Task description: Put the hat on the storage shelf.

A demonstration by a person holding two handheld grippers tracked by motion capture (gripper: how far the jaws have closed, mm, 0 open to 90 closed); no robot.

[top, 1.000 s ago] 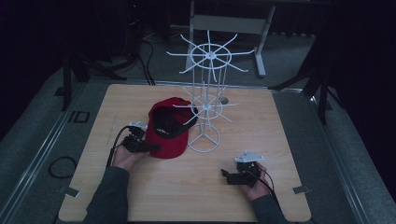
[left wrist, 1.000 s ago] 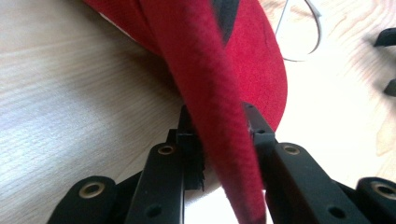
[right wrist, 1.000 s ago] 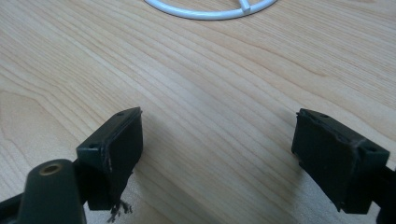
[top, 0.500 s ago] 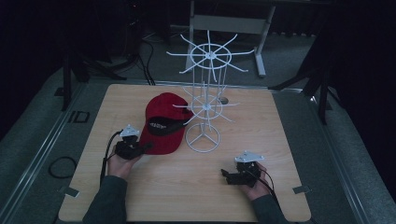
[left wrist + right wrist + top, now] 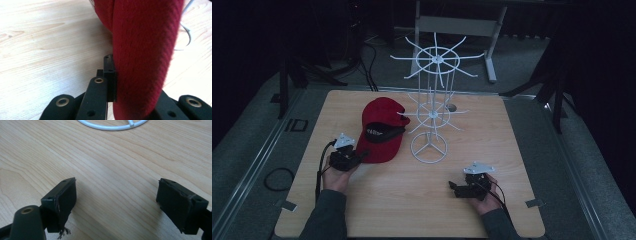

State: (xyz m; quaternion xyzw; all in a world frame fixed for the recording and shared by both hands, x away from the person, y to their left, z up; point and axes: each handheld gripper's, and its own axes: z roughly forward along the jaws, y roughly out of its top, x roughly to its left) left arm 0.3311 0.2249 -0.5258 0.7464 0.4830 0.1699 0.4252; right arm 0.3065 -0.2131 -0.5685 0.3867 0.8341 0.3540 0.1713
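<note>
Left hand-held gripper (image 5: 357, 157) is clamping its black jaws on the edge of the red fabric baseball cap (image 5: 382, 131), which is lying on the light wooden tabletop (image 5: 512, 150) just to the left of the white wire display stand (image 5: 432, 107). In the left gripper view the jaws are pressing thick red ribbed cloth (image 5: 147, 50) between them, and they have just been closing on it. The cap's crown is leaning close to the stand's lower spokes; whether it is touching them is hard to tell from above.

Right hand-held gripper (image 5: 457, 189) is resting near the front right of the tabletop, well apart from the cap, with its jaws standing wide apart and nothing between them; bare wood and the stand's round white wire base ring (image 5: 112, 125) are lying ahead of it.

Judging from this, the step in hand is picking the cap up, probably to hang it on one of the stand's spokes. The next move is calling for a lift that keeps the cloth from slipping out of the pinch, then steering the cap's opening or back strap over a spoke tip without knocking the light stand; the free gripper may be needed to steady the stand or the cap.

Counting: one red cap, one wire stand carrying two tiers of spokes, two grippers, one tabletop.
</note>
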